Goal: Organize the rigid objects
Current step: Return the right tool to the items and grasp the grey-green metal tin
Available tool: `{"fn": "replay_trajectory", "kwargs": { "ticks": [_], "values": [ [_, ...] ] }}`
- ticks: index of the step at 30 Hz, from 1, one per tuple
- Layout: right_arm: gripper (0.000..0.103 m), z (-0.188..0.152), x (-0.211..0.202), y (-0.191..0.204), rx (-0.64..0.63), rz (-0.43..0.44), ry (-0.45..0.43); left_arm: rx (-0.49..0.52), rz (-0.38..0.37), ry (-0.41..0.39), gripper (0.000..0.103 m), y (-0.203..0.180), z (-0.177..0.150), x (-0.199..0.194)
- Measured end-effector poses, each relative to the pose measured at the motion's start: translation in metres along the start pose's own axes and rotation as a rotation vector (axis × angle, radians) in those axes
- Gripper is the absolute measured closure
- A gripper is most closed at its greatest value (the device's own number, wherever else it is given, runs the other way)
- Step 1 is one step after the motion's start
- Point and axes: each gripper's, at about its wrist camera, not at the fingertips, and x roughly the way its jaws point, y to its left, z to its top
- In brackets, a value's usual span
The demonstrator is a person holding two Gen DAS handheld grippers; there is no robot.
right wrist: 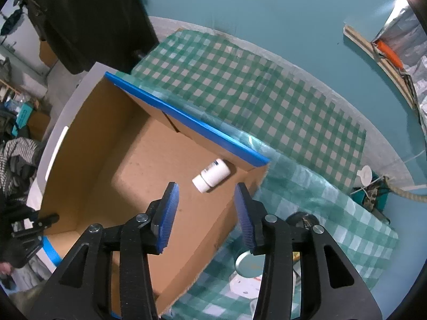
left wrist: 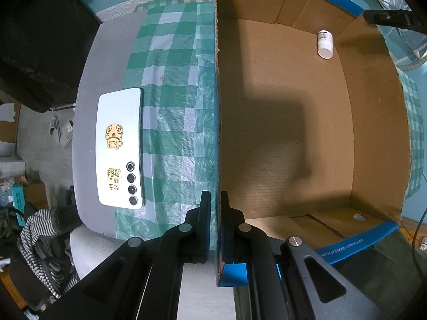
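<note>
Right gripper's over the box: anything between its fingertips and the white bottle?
No. In the right wrist view, only bare cardboard box floor lies between the open right gripper and the white bottle, lying on its side.

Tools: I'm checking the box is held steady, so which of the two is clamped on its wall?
The left tool, pinching the cardboard box's side wall; the right tool hangs open over the white bottle.

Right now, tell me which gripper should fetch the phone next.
Right gripper: its jaws are open and empty above the box. Left gripper is clamped on the box wall, though the phone lies beside it.
</note>
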Motion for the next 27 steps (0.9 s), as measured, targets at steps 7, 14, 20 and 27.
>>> {"fn": "replay_trajectory", "kwargs": {
  "ticks": [7,14,20,27],
  "values": [
    [0.053,-0.007,-0.024,-0.011,0.022,-0.014,-0.027,-0.002,-0.002,0.001,0.098,0.001,-0.001,0.0],
    [0.048,-0.022,-0.042,-0.03,0.057,-0.035,-0.043,-0.001,0.0,0.003,0.098,0.002,-0.002,-0.001],
    [0.048,-0.04,-0.039,-0.045,0.094,-0.046,-0.021,0.003,0.004,0.002,0.098,0.0,-0.005,0.0],
    [0.048,-0.061,-0.026,-0.057,0.136,-0.042,0.016,-0.001,0.008,0.002,0.098,-0.001,-0.003,0.002]
  ]
}}
